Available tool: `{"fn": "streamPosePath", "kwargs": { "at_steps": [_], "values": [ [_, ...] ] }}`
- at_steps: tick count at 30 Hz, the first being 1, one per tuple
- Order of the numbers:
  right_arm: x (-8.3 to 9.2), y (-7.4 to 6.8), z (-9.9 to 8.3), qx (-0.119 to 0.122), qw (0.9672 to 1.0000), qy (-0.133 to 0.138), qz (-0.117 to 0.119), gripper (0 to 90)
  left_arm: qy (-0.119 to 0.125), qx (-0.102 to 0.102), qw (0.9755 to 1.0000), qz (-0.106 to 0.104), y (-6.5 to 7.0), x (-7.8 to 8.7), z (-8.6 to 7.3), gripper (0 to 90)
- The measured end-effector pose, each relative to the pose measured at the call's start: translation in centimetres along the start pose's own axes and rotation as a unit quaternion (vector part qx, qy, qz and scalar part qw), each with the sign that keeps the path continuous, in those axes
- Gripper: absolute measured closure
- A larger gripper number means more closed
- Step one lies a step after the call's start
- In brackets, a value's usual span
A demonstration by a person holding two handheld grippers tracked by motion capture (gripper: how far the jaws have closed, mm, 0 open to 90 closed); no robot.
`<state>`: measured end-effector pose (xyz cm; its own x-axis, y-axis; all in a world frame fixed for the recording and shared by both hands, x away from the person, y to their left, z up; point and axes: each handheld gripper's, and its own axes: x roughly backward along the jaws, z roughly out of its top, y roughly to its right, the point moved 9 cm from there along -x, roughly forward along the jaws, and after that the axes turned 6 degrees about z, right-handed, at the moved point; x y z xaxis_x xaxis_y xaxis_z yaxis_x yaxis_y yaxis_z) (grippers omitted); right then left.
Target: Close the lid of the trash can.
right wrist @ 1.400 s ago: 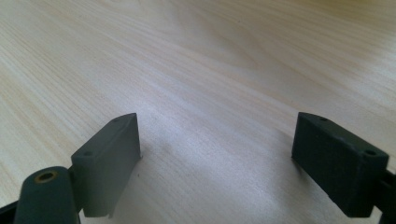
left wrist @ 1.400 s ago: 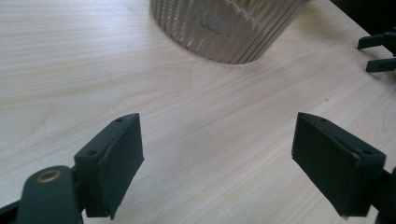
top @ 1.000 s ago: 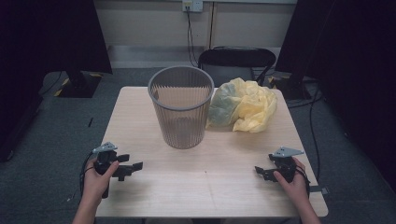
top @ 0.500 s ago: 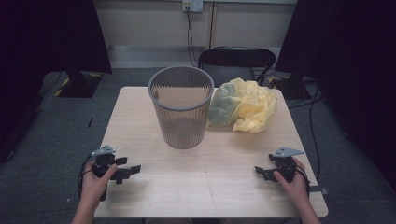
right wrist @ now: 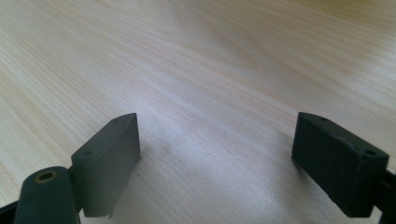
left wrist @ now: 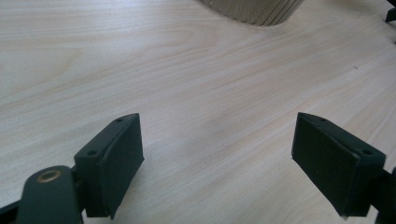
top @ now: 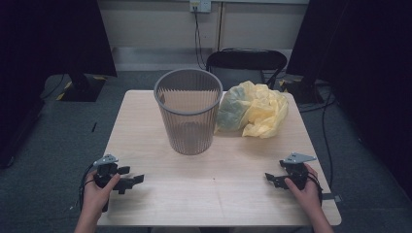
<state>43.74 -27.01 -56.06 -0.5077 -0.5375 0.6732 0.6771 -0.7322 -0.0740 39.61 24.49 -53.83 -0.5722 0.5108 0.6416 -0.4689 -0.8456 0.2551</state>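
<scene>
A grey ribbed wastebasket (top: 188,110) stands upright at the middle back of the light wooden table (top: 228,170). Beside it on the right lies a crumpled yellow plastic bag (top: 253,108). My left gripper (top: 132,179) rests near the front left corner, held in a hand, jaws wide apart and empty. My right gripper (top: 270,177) sits near the front right corner, also open with nothing between its jaws. In the left gripper view the open gripper (left wrist: 231,156) faces bare wood with the basket base (left wrist: 254,9) at the top. In the right gripper view the open gripper (right wrist: 229,156) looks over bare wood.
A black chair (top: 247,62) stands behind the table's far edge. Black stands and cables are on the grey carpet to either side. Bare tabletop lies between the two grippers and in front of the basket.
My left gripper has drifted slightly toward the table's front edge. The right gripper, basket and bag have stayed where they were.
</scene>
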Motion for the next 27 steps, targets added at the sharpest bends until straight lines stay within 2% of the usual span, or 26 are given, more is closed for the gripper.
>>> {"fn": "streamPosePath", "kwargs": {
  "at_steps": [12,21,27],
  "values": [
    [0.0,0.0,0.0,0.000,1.0000,0.000,0.000,14.4,-0.004,-0.006,0.9999,0.009,-0.4,-0.1,-0.9,16.2],
    [0.0,0.0,0.0,0.000,1.0000,0.000,0.000,14.4,-0.011,-0.019,0.9995,0.022,-0.7,-0.3,-1.6,16.2],
    [0.0,0.0,0.0,0.000,1.0000,0.000,0.000,14.4,-0.009,-0.025,0.9994,0.023,-0.7,-0.3,-1.6,16.2]
  ]
}}
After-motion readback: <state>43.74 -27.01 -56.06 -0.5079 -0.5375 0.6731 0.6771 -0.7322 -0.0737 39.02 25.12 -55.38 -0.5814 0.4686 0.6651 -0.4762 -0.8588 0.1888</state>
